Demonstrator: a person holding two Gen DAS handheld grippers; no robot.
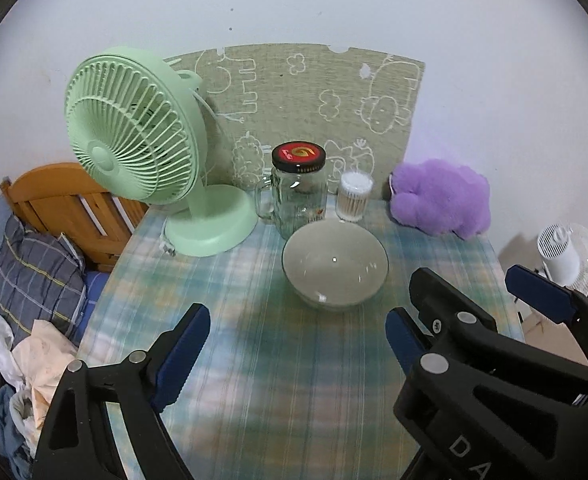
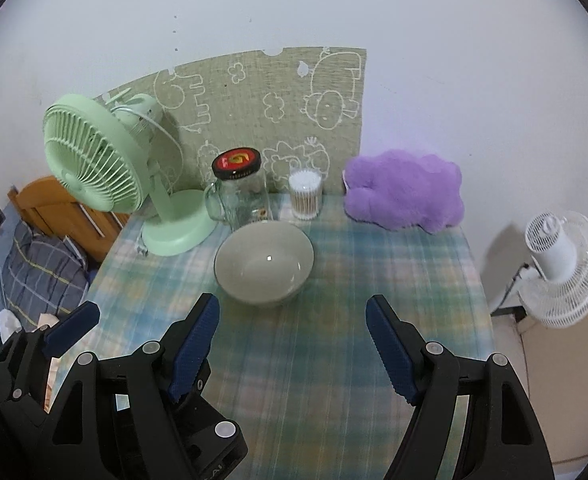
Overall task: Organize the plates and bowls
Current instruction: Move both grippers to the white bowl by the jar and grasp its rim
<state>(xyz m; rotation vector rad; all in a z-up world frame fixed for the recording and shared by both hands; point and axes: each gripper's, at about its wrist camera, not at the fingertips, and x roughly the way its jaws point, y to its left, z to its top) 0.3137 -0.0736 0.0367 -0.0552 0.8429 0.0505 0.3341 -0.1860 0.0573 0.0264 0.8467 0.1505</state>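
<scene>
Two grippers hang over the table, both with jaws spread wide and nothing between them. From the left wrist view, our left gripper (image 1: pixel 298 340) sits low in the foreground, and the grey-green round ceramic bowl (image 1: pixel 334 266) stands upright on the blue-green plaid tablecloth (image 1: pixel 253 360) ahead of it and a little to its right, apart from the fingers. Our right gripper (image 1: pixel 458 312) shows at this view's right edge, just beside the bowl's near right side but not touching it. Behind the bowl stand a clear glass handled jar with a red and black lid (image 1: pixel 298 188) and a clear tub of cotton swabs (image 1: pixel 354 196); a mint green desk fan (image 1: pixel 141 140) is further left and a purple plush cushion (image 1: pixel 440 198) further right. From the right wrist view, our right gripper (image 2: pixel 294 336) has the same bowl (image 2: pixel 263 266) ahead and slightly left of its centre line, with our left gripper (image 2: pixel 141 320) at the lower left. We see no plates in either view. Being round, the bowl has no long axis to line up with. We judge both grippers about equally near, so either could take the near rim by moving forward and inward.
</scene>
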